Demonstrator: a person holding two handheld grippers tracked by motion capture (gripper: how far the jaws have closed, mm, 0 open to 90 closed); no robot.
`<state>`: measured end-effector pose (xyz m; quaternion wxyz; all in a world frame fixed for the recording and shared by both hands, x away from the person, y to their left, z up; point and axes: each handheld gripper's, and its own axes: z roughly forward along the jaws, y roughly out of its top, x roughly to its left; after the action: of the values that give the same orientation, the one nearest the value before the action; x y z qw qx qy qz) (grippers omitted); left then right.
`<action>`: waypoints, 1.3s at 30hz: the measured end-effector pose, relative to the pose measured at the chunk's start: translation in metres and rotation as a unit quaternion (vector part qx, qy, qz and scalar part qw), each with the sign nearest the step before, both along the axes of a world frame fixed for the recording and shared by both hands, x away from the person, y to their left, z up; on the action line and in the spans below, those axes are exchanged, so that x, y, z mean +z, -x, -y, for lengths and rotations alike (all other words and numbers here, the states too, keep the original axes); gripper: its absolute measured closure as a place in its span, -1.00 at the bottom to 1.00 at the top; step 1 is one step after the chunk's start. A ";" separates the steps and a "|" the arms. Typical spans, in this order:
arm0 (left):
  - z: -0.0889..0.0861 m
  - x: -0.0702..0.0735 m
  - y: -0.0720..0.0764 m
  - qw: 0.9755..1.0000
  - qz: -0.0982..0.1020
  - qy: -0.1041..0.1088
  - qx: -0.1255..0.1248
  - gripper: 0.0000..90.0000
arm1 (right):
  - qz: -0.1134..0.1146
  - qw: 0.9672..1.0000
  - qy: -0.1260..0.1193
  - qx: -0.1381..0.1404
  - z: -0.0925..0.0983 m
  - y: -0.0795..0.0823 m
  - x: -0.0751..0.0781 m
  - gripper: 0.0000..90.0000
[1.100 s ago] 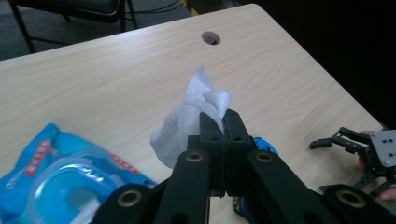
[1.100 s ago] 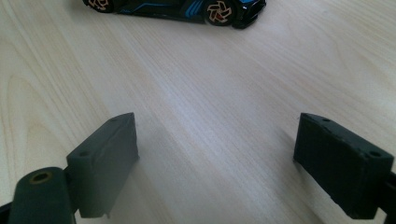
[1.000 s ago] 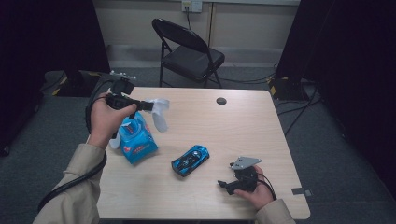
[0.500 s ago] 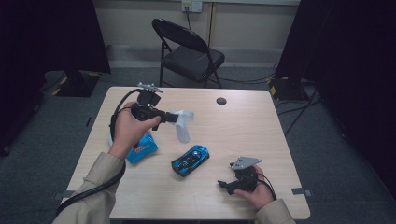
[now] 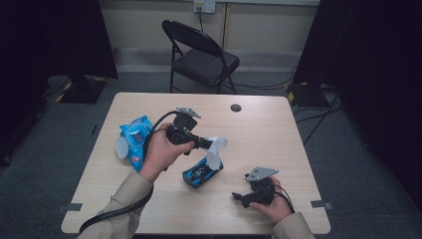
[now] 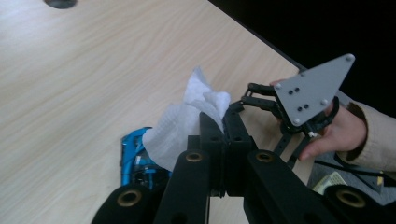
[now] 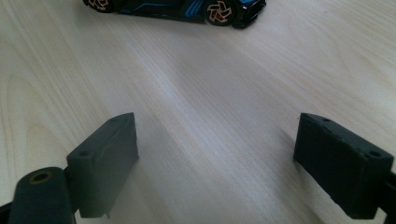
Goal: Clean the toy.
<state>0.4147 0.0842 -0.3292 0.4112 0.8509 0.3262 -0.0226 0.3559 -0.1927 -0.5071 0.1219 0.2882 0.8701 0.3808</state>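
Note:
My left gripper [image 5: 208,145] is shut on a crumpled white wipe [image 5: 216,151], which hangs just above the front end of a blue and black toy car [image 5: 201,173] at the middle of the table. In the left gripper view the wipe [image 6: 187,119] bulges out from between the closed jaws of that gripper [image 6: 223,122], with the car [image 6: 134,161] below it. My right gripper [image 5: 239,196] rests near the table's front right, open and holding nothing. The right gripper view has its jaws [image 7: 217,158] wide apart over bare wood, the car [image 7: 173,7] a short way ahead.
A blue wipes pack [image 5: 135,139] lies on the left part of the wooden table [image 5: 283,134]. A small black round disc [image 5: 236,107] sits near the far edge. A black folding chair [image 5: 201,55] stands behind the table, and cables run over the floor.
My left hand has carried the wipe rightward and down, from above the blue pack to just over the toy car. The right hand has stayed where it was.

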 end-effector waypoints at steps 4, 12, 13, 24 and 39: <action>0.013 -0.009 0.005 1.000 -0.004 -0.003 -0.018 0.99 | 0.000 1.000 0.000 0.000 0.000 0.000 0.000 -0.71; 0.037 -0.040 0.012 0.998 -0.027 -0.015 -0.046 0.99 | 0.000 1.000 0.000 0.000 0.000 0.000 0.000 -0.71; 0.039 -0.044 0.013 0.998 -0.029 -0.014 -0.047 0.99 | 0.000 1.000 0.000 0.000 0.000 0.000 0.000 -0.71; 0.066 -0.079 0.014 0.996 -0.050 -0.010 -0.067 0.98 | 0.000 1.000 -0.002 -0.002 0.003 0.002 0.000 -0.67; 0.094 -0.092 0.011 0.995 -0.043 -0.023 -0.082 0.97 | 0.009 1.000 -0.017 0.002 0.017 0.010 0.016 -0.50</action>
<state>0.4041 -0.0100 -0.4215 0.3733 0.8824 0.2733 -0.0856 0.3456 -0.2098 -0.4911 0.1240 0.2854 0.8629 0.3983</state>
